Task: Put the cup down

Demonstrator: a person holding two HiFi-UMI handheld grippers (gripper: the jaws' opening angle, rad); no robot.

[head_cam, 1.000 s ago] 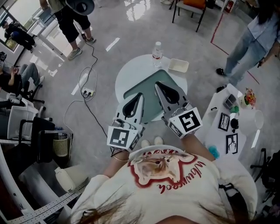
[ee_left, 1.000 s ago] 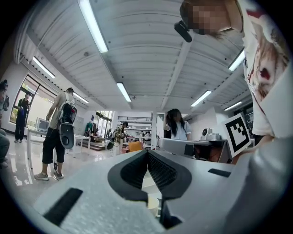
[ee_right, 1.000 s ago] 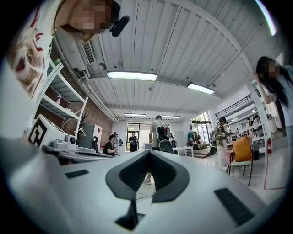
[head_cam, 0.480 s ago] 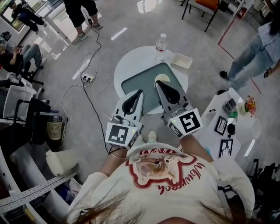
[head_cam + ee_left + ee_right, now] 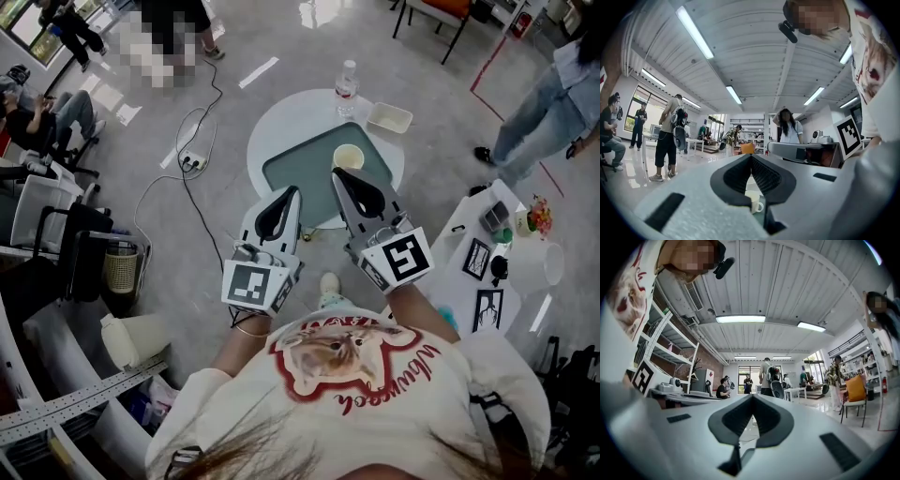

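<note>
Cup (image 5: 348, 157) stood on the green mat (image 5: 302, 176) on the round white table (image 5: 279, 129), left gripper (image 5: 292, 191) and right gripper (image 5: 338, 175) away from it, both jaws pressed together, holding nothing.

We see a round white counter (image 5: 281, 129) bearing a green mat (image 5: 305, 173). A cup (image 5: 348, 157) stands on the mat; a bottle (image 5: 346, 86) and tray (image 5: 389, 117) sit beyond it.

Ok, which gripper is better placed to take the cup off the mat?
Probably right: the right gripper points at the cup from close by; the left gripper sits further aside. Both jaws shut.
</note>
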